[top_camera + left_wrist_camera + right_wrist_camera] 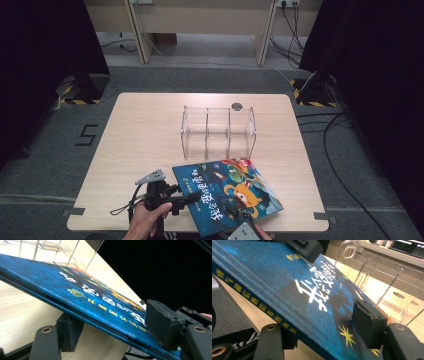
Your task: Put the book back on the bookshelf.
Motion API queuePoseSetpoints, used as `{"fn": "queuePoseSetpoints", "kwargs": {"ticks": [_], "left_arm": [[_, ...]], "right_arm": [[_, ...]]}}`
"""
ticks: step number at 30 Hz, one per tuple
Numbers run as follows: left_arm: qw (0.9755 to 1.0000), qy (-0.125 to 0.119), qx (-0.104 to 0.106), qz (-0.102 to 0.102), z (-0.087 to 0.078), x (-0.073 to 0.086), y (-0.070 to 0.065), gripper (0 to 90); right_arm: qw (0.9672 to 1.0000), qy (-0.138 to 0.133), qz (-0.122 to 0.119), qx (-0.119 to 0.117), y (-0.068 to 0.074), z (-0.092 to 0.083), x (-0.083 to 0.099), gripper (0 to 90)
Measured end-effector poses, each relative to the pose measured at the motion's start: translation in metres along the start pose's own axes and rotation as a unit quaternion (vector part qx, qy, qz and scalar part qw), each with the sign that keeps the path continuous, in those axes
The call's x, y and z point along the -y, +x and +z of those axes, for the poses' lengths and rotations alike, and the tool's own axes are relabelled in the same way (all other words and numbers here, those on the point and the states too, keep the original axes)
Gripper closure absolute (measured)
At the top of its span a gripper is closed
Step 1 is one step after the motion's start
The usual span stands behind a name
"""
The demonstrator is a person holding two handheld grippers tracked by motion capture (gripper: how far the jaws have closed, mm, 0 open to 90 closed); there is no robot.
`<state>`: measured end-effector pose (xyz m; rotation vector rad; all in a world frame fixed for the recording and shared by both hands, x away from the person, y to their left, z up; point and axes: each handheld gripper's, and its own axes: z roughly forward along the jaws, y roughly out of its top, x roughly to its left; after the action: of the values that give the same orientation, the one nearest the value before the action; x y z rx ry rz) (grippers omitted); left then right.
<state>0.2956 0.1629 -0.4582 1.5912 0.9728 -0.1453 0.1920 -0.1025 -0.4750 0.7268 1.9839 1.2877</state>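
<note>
A blue picture book [230, 190] with a cartoon cover lies tilted at the table's near edge, its near side lifted off the wood. My left gripper [192, 196] reaches in from the left at the book's left edge. In the left gripper view the book [75, 287] runs between the jaws of my left gripper [115, 325], which stand wider than its thickness, so this gripper is open. My right gripper [243, 225] comes up from the bottom edge. In the right gripper view my right gripper [324, 327] is shut on the book [274, 282], one pad [368, 325] on the cover, the other under it.
A clear acrylic rack [218, 131] with three upright slots stands behind the book near the table's middle. A small grey disc [237, 106] sits in the light wooden table [145, 135] behind it. Dark curtains flank the table, and cables run over the floor at right.
</note>
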Motion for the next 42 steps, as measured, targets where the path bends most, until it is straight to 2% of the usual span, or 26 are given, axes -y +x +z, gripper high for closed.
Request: {"fn": "queuePoseSetpoints", "kwargs": {"ticks": [2, 6, 9, 19, 26, 29, 33, 37, 42], "left_arm": [[0.9999, -0.005, 0.009, -0.002, -0.001, 0.000, 0.000, 30.4], [0.9999, -0.004, 0.009, -0.004, -0.001, -0.001, 0.002, 27.0], [0.9994, -0.005, 0.025, -0.022, -0.002, 0.000, 0.004, 26.2], [0.9989, -0.010, 0.035, -0.029, -0.004, -0.002, 0.006, 24.1], [0.9993, -0.010, 0.031, -0.021, -0.006, -0.003, 0.003, 28.4], [0.9994, -0.019, 0.025, -0.011, -0.008, -0.005, -0.002, 30.7], [0.9990, -0.028, 0.029, -0.019, -0.011, -0.007, -0.004, 34.3], [0.9990, -0.029, 0.031, -0.012, -0.015, -0.008, -0.009, 35.3], [0.9993, -0.025, 0.024, -0.016, -0.016, -0.007, -0.009, 40.2]], "right_arm": [[1.0000, -0.001, 0.002, 0.000, 0.000, -0.001, 0.000, 42.8], [1.0000, -0.004, 0.007, 0.001, -0.001, -0.002, -0.001, 43.1], [0.9997, -0.013, 0.021, 0.003, -0.006, -0.006, -0.003, 44.3], [0.9993, -0.021, 0.030, 0.002, -0.009, -0.011, -0.004, 45.4], [0.9998, -0.018, 0.011, -0.005, -0.007, -0.012, -0.004, 46.0], [0.9999, -0.012, 0.002, -0.007, -0.004, -0.011, -0.002, 45.6], [0.9998, -0.015, -0.002, -0.010, -0.001, -0.012, -0.002, 46.7], [0.9997, -0.015, -0.011, -0.015, 0.006, -0.014, -0.004, 47.1], [0.9991, -0.010, -0.033, -0.024, 0.007, -0.011, -0.002, 46.4]]}}
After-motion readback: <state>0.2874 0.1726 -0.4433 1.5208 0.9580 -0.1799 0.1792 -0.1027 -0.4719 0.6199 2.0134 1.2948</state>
